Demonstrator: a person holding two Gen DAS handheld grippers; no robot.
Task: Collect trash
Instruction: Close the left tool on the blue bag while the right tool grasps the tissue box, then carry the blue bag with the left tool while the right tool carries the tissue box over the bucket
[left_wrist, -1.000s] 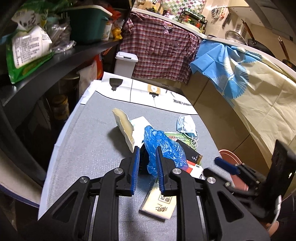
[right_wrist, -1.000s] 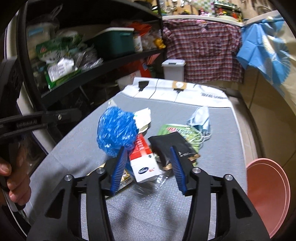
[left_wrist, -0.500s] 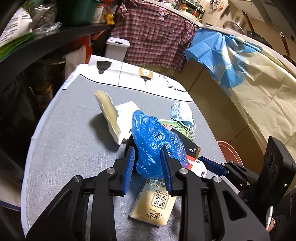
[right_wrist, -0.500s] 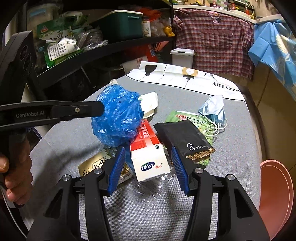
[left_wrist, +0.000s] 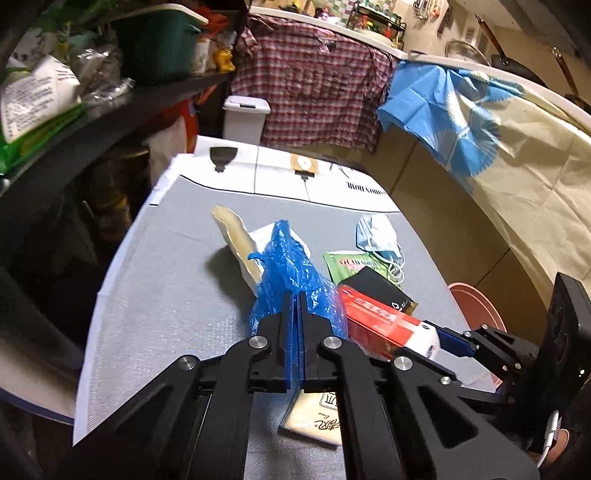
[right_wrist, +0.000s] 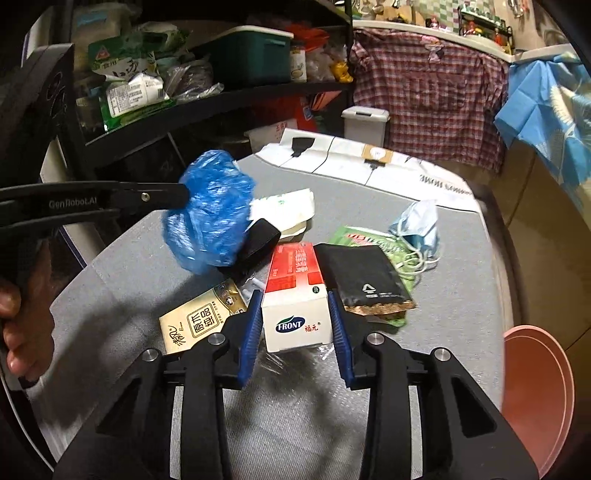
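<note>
The left tool (left_wrist: 295, 306) had just closed until its jaws met, pinching a fold of the blue plastic bag (left_wrist: 291, 269) – thin, crumpled film that looked almost weightless, soft and slippery, so a deep bite on a gathered wad seemed safer than a loose edge. In the right wrist view the bag hung just left of the red-and-white carton (right_wrist: 295, 295), seemingly lifted off the grey worktop (right_wrist: 110, 280). The right tool (right_wrist: 295, 314) had also been closing: its blue pads stood about half open on either side of the carton's white end, touching or nearly touching its sides, though a firm grip could not be confirmed. The carton looked light but stiff, probably empty, and likely to crush under a hard squeeze – its flat side walls near the end were the natural hold. A black pouch (right_wrist: 364, 275) lay against the carton's right side and a beige packet (right_wrist: 201, 321) just to its left.
</note>
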